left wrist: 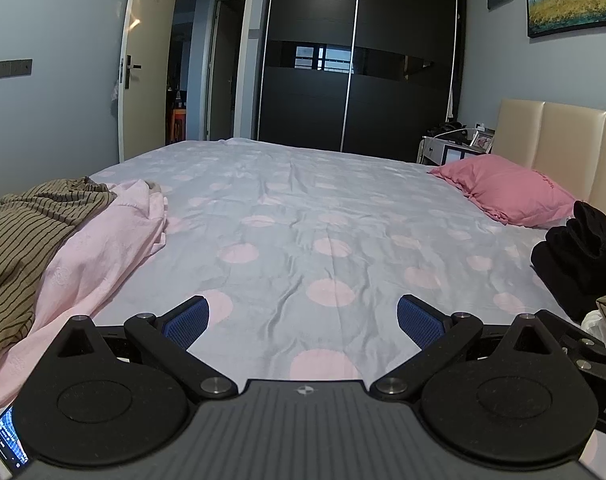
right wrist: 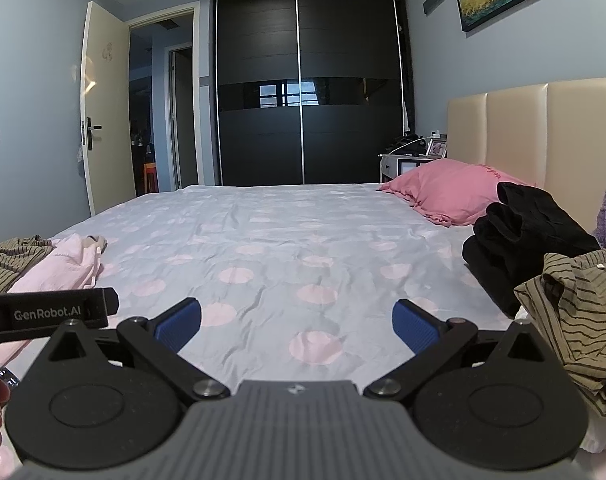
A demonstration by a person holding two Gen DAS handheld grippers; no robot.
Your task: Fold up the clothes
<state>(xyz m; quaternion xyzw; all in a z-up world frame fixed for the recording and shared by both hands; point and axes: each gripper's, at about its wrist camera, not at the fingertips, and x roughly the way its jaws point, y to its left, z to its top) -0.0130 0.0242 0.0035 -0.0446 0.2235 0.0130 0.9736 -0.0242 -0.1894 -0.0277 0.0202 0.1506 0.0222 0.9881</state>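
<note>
Both grippers hover low over a bed with a grey sheet (left wrist: pixel 303 200) dotted pink. My left gripper (left wrist: pixel 303 320) is open with only sheet between its blue pads. To its left lie a pale pink garment (left wrist: pixel 103 248) and an olive striped garment (left wrist: pixel 19 232) on top of it. My right gripper (right wrist: pixel 297 322) is also open and holds nothing. Right of it sits a crumpled olive striped garment (right wrist: pixel 579 312), with a pile of black clothes (right wrist: pixel 519 240) behind it. The pink garment (right wrist: pixel 63 268) and striped garment (right wrist: pixel 11 260) show at the right wrist view's left edge.
A pink pillow (left wrist: pixel 507 188) rests against the beige headboard (left wrist: pixel 551 140) at the right. A dark sliding wardrobe (left wrist: pixel 355 56) and an open door (left wrist: pixel 143 60) stand beyond the bed. A phone (left wrist: pixel 7 440) lies at the lower left. The left gripper's body (right wrist: pixel 47 314) crosses the right view's left side.
</note>
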